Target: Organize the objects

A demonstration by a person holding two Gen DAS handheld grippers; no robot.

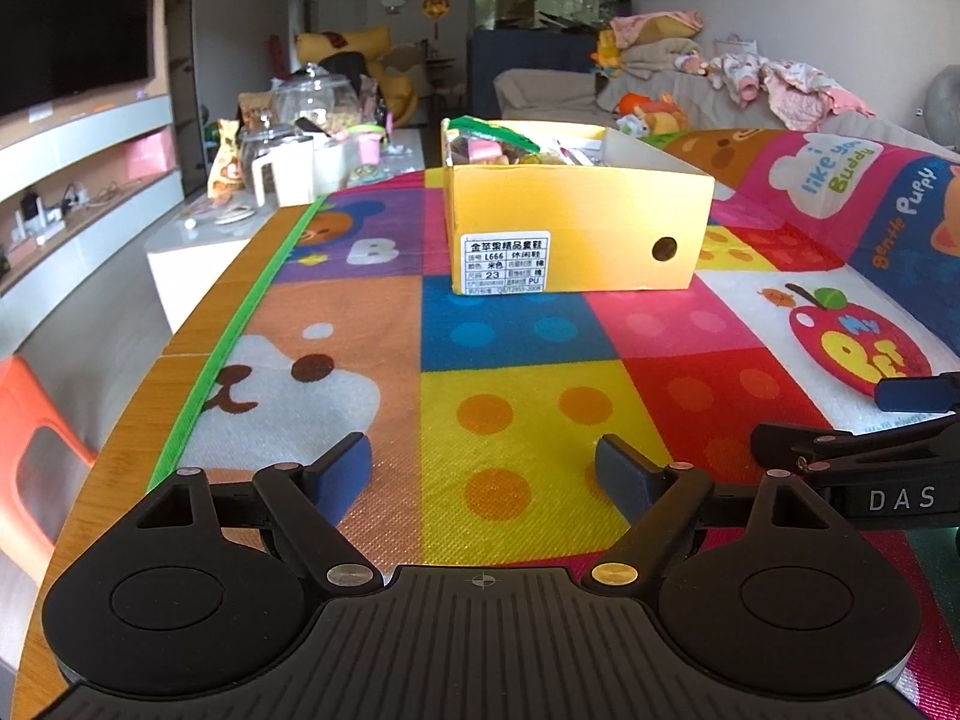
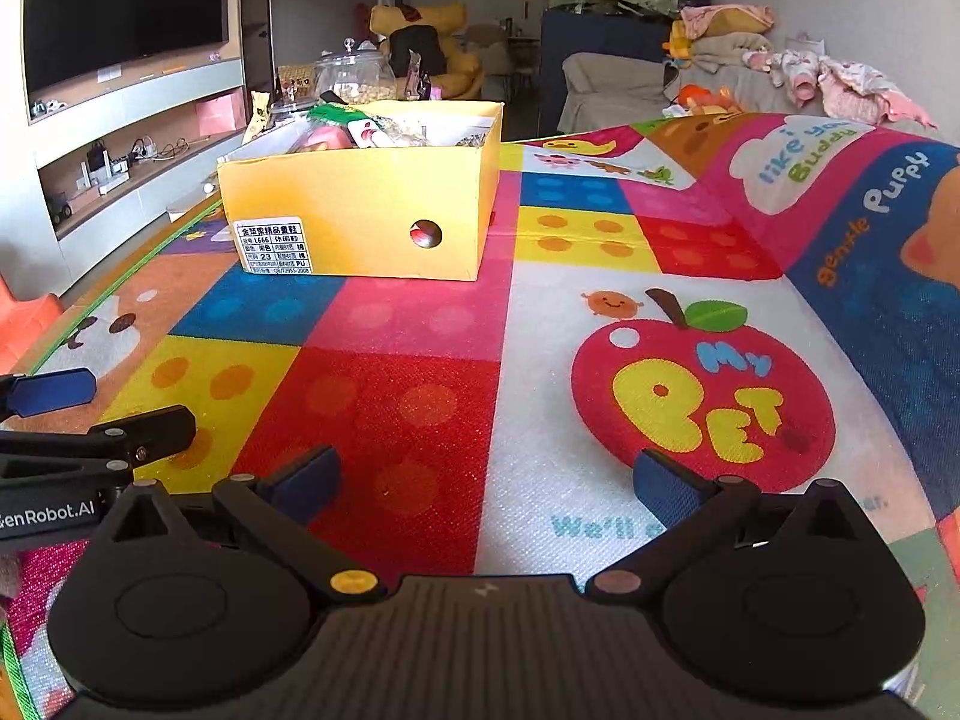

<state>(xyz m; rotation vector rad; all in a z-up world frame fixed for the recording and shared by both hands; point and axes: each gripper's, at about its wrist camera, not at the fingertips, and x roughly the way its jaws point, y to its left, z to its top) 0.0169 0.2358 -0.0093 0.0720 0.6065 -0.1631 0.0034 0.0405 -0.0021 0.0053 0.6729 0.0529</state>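
Observation:
A yellow cardboard shoe box (image 1: 576, 228) stands on the colourful play mat (image 1: 516, 330), straight ahead of me; it also shows in the right wrist view (image 2: 366, 210) at the upper left. It holds several snack packets (image 1: 492, 147), with green and pink wrappers showing above its rim (image 2: 354, 129). My left gripper (image 1: 483, 471) is open and empty, low over the mat's yellow square. My right gripper (image 2: 483, 483) is open and empty, low over the red square and the white panel. Both are well short of the box.
The mat covers a table with a wooden left edge (image 1: 180, 360). Beyond it stands a white table (image 1: 198, 252) with glass jars (image 1: 306, 99) and a white jug (image 1: 282, 171). An orange chair (image 1: 30, 450) is at the left. A sofa with clothes (image 1: 750, 84) is behind.

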